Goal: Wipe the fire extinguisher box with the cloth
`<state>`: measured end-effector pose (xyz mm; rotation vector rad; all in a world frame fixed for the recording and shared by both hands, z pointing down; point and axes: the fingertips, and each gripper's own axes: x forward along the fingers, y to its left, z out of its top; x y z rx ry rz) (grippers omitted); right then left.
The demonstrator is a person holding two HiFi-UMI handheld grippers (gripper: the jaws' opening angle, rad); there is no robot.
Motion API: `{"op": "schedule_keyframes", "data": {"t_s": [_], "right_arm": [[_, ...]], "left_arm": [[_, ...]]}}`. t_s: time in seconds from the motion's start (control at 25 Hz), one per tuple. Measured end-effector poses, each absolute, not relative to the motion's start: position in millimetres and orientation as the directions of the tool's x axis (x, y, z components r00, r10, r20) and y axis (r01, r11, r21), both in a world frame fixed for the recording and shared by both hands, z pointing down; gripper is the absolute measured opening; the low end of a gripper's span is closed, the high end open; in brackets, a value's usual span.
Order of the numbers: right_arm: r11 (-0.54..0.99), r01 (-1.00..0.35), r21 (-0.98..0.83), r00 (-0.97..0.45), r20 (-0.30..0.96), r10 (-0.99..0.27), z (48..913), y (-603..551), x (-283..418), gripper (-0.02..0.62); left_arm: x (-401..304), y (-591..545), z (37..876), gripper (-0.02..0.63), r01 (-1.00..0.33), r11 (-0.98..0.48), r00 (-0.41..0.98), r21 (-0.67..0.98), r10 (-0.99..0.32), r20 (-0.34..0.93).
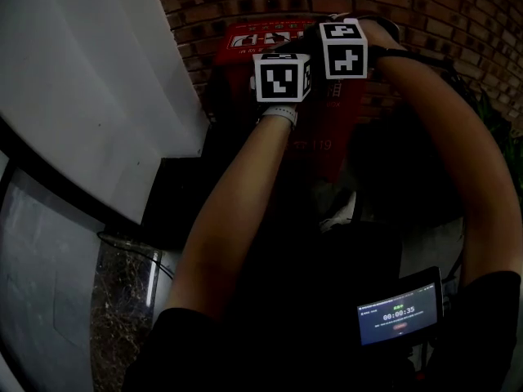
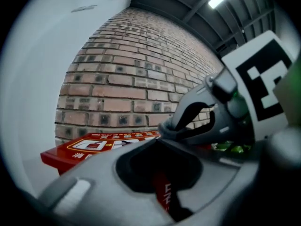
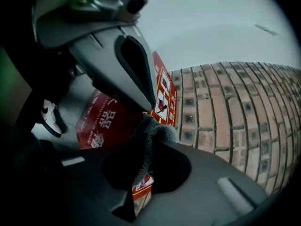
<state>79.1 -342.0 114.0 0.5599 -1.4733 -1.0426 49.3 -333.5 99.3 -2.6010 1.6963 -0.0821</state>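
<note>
Fire extinguisher box (image 1: pixel 265 37) cleaning turns on the cloth (image 3: pixel 149 132), a grey, nubby wad pinched between the closed jaws of the right gripper (image 3: pixel 162 144). A tail of it runs down through the opening behind the tips. Just beside it, the left gripper (image 2: pixel 157 141) has its jaws together with nothing between them; only the box's red front shows through the gap. Both tools hang at the front edge of the box's top, seemingly toward its right end. I cannot tell whether the cloth already touches the red surface. The box itself stands against the brick wall (image 1: pixel 441 15), near the corner that wall makes with the white wall (image 1: pixel 98 72).

To my mind the wipe will go best with a tight pinch and the wrist tipped so that the soft wad, not the hard jaw tips, meets the surface. Light pressure should do. Make overlapping passes along the top from one end to the other, then go down the front face with its white lettering. The left gripper is best held a little off, so that its tip does not snag the wad. The light is poor, so take the corners slowly.
</note>
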Motion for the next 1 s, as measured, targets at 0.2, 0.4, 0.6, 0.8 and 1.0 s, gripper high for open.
{"op": "schedule_keyframes", "data": {"t_s": [0.2,0.4,0.6,0.8,1.0], "right_arm": [[0.496,0.339,0.799,-0.194,0.576,-0.794,120,-309,74,0.025],[0.459,0.298,0.837,-0.204,0.526,-0.826,94,-315,87,0.026],[0.382,0.226,0.896,-0.128,0.416,-0.900,59,-370,127,0.026],[0.393,0.175,0.903,-0.079,0.410,-0.908,59,-423,147,0.026],[0.397,0.144,0.907,-0.061,0.408,-0.911,76,-461,150,0.026]], "left_arm": [[46,-335,99,0.002,-0.912,-0.407,0.405,-0.053,-0.914,0.031],[49,-332,100,0.002,-0.916,-0.395,0.394,-0.067,-0.919,0.027],[65,-322,94,0.002,-0.910,-0.414,0.414,-0.013,-0.910,-0.004],[91,-319,87,0.002,-0.885,-0.465,0.464,0.024,-0.885,-0.023],[92,-332,95,0.021,-0.913,-0.404,0.405,-0.050,-0.914,-0.018]]}}
